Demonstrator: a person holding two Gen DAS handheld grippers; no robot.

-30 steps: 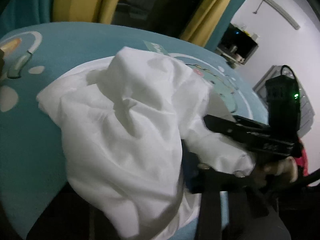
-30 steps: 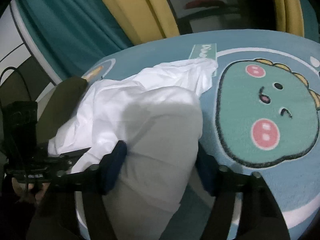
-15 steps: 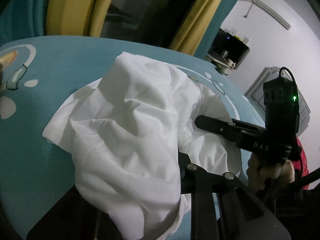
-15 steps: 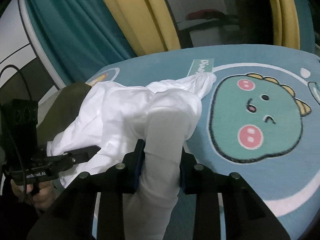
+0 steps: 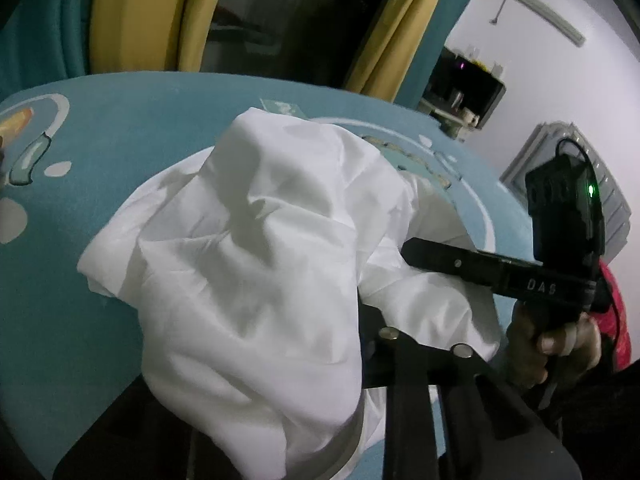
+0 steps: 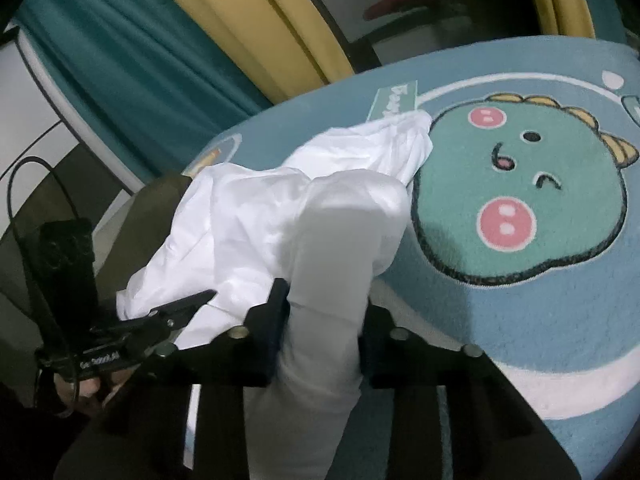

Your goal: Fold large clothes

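The white garment (image 6: 256, 232) is bunched up on the rug (image 6: 520, 320), probably so it can be shaken flat. A thick fold is being squeezed by the closing right gripper (image 6: 324, 320). The left gripper (image 5: 312, 360) is buried in cloth, apparently clamped on it too.

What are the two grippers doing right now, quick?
Left gripper: shut on the white cloth.
Right gripper: closing, cloth pinched between its pads.

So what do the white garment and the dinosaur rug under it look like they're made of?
White garment: looks like a thin, smooth woven fabric, maybe cotton or a blend. It creases sharply, drapes loosely and has a faint sheen. The exact fibre can't be told.

Dinosaur rug: looks like a short-pile synthetic plush with a matte, fuzzy surface. The printed cartoon outlines have soft edges.
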